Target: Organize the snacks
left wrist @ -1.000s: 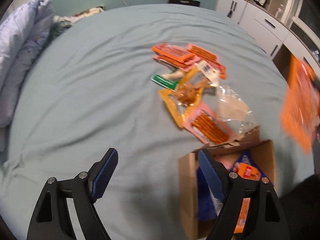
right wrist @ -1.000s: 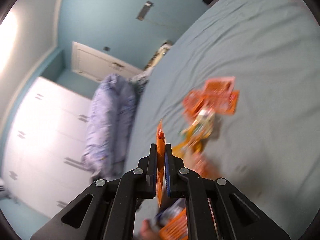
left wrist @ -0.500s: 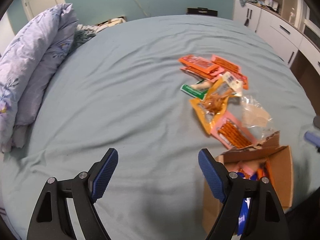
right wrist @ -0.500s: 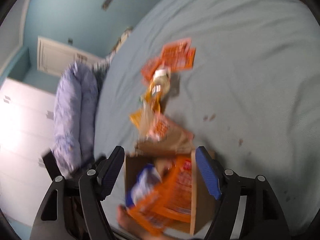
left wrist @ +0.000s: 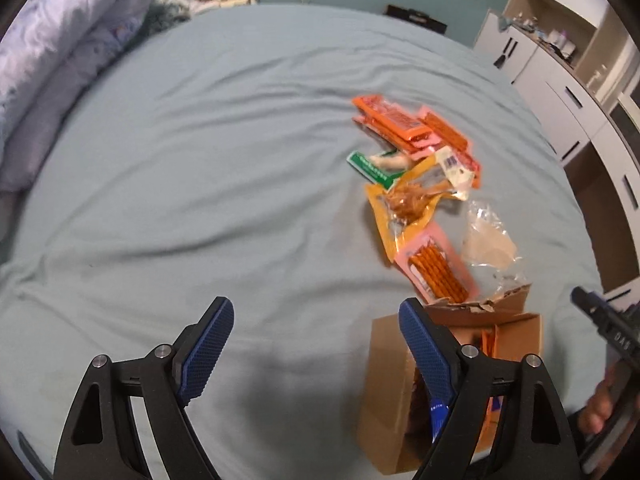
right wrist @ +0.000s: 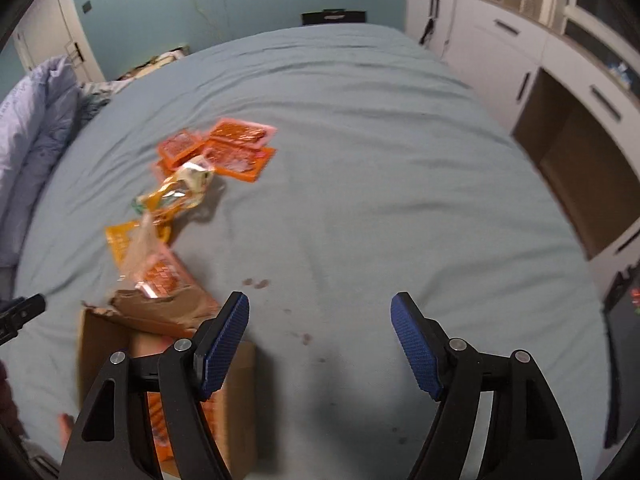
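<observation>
Left gripper (left wrist: 316,324): sitting low in the left wrist frame, its blue-padded fingers (left wrist: 206,350) spreading wide and gripping nothing, hovering over the pale blue bed sheet (left wrist: 200,168).

Right gripper (right wrist: 320,322): sitting low in the right wrist frame, blue-padded fingers (right wrist: 416,350) likewise standing wide apart and holding nothing.

Open brown cardboard box (left wrist: 386,400): lying at the lower right of the left wrist frame, partly behind the right-hand finger; at the lower left of the right wrist frame (right wrist: 98,344). Orange and blue packets are showing inside it, blurred. Its torn upper flap is facing the snack pile.

Pink flat pack of orange sticks (left wrist: 436,268): lying just beside the box's torn flap, right of centre in the left wrist frame.

Crumpled clear plastic bag (left wrist: 490,240): lying just right of the pink pack.

Yellow-orange pouch with brown contents (left wrist: 404,206): lying above the pink pack and overlapping it.

Green-and-white wrapper (left wrist: 370,166): lying at the pouch's upper left.

Stack of flat orange packets (left wrist: 404,124): lying at the top of the pile, in the upper right of the left wrist frame; upper left of centre in the right wrist frame (right wrist: 224,152).

Lilac quilted duvet (left wrist: 56,56): bunching at the upper left edge.

White drawer cabinets (right wrist: 520,64): standing along the right edge of the right wrist frame.
</observation>
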